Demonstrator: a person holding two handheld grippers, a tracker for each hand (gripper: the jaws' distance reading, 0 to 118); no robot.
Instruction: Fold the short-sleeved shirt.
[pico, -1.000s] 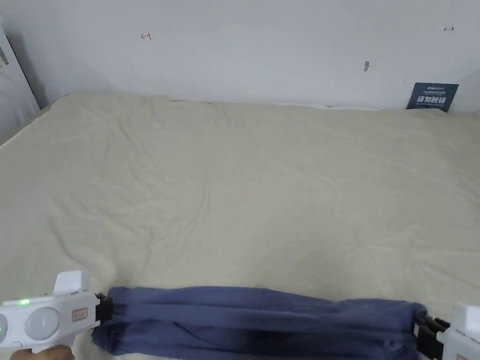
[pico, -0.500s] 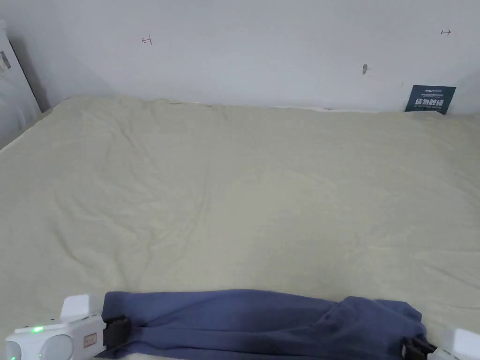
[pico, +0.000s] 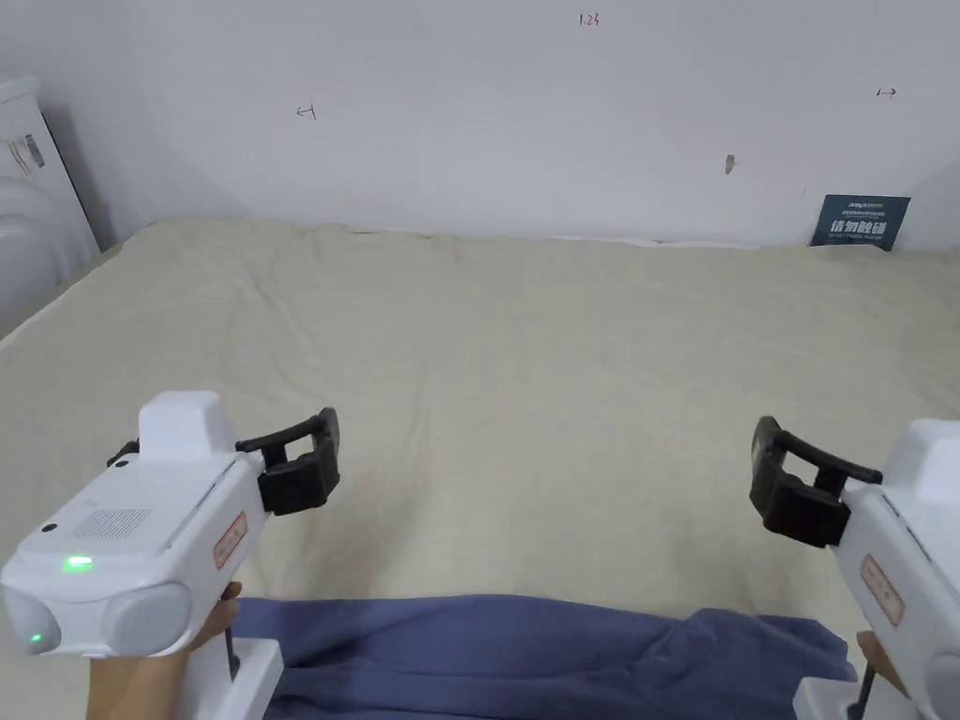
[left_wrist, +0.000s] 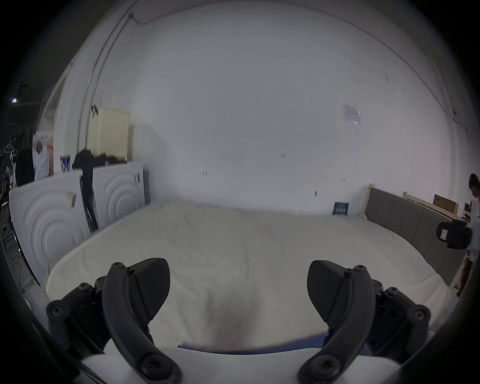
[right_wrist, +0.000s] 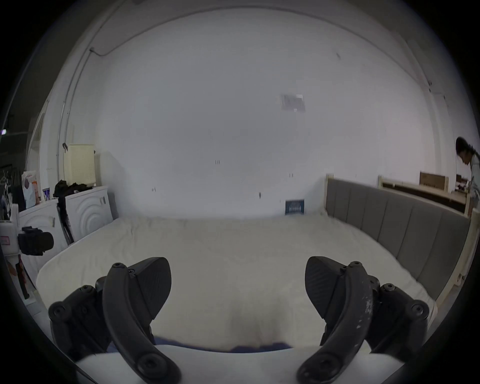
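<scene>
Now, head view: the blue shirt (pico: 525, 656) lies bunched in a long band at the bed's (pico: 525, 375) near edge, both hand-held grippers raised above it, left (pico: 314, 459) and right (pico: 773, 478). Left gripper view: jaws wide, empty, a white cabinet (left_wrist: 52, 220) beside the bed. Right gripper view: jaws wide too, a grey headboard (right_wrist: 389, 228) at right.

light: soft, even, no glare | head view: sharp | gripper views: fisheye, dark vignette, blurry, dimmer
</scene>
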